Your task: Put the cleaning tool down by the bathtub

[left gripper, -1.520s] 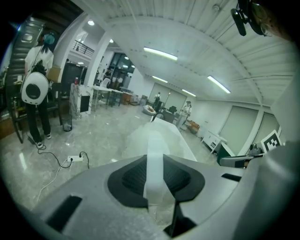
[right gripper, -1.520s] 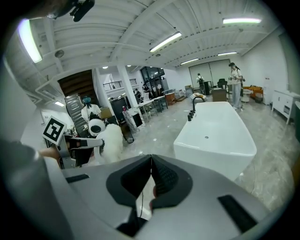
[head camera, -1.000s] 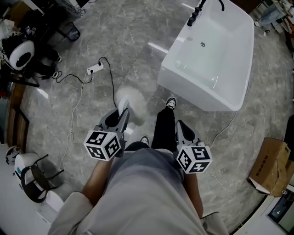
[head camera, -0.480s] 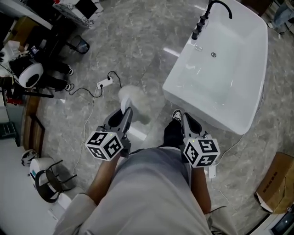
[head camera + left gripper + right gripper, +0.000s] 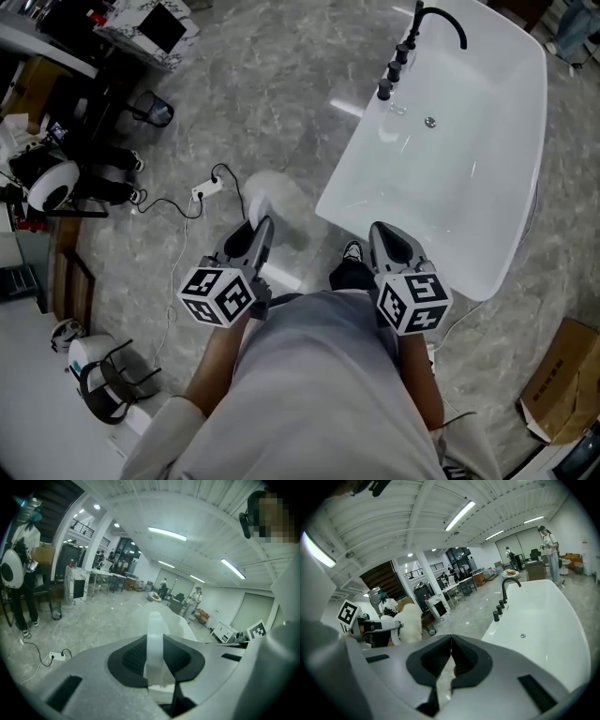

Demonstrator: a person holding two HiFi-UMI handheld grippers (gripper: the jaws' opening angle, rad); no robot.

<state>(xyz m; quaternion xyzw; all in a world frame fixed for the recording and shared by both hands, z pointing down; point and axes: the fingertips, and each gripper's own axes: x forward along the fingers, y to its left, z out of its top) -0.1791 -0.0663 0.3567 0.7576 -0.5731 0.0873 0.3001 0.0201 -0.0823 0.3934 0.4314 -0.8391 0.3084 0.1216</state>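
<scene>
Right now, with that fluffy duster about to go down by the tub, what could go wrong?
1. The left gripper holds the duster only by its thin handle, so the fluffy head might swing or slip on the way down.
2. A power strip and its cable lie on the floor close by, easy to snag or trip on.

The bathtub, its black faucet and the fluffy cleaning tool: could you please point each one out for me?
bathtub (image 5: 450,169), head view, bare inner floor of the basin.
black faucet (image 5: 504,592), right gripper view, upright stem.
cleaning tool (image 5: 279,204), head view, fluffy white head.
</scene>
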